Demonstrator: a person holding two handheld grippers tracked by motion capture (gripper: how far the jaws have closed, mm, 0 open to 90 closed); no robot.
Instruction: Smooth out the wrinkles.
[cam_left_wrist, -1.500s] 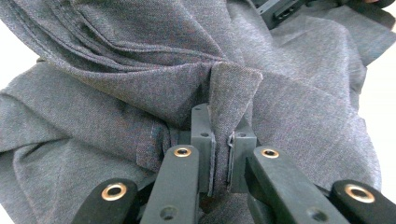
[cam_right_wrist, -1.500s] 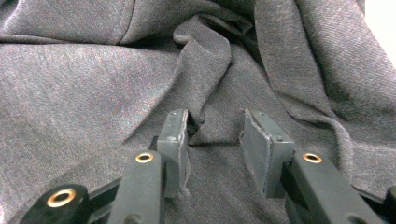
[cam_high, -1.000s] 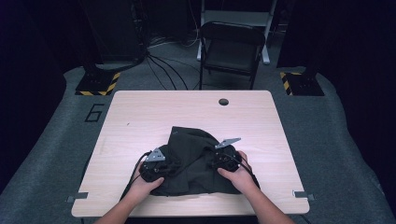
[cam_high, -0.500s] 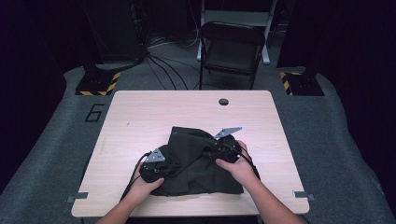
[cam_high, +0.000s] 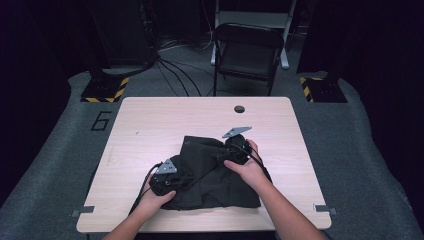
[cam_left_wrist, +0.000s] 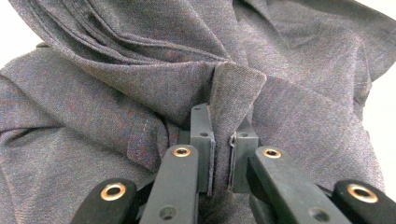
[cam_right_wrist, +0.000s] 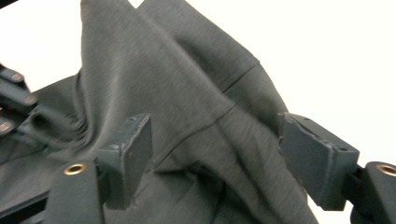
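Folding looks to be the step in hand: a dark garment (cam_high: 212, 172) lies bunched on the near half of the desk (cam_high: 150, 120), between the person's two hands. Its long axis runs roughly across the desk from left to right, with a raised peak of cloth towards the far right corner; which end is collar or hem I cannot tell. The left gripper (cam_left_wrist: 219, 140) is clamped on a fold of the fabric at the near left edge, with cloth pinched between its pads. The right gripper (cam_right_wrist: 215, 158) has just been opening; its jaws stand wide apart with the cloth between them but not pressed. My guess is that the next move calls for the right gripper to find a fresh edge while the left keeps the cloth anchored.
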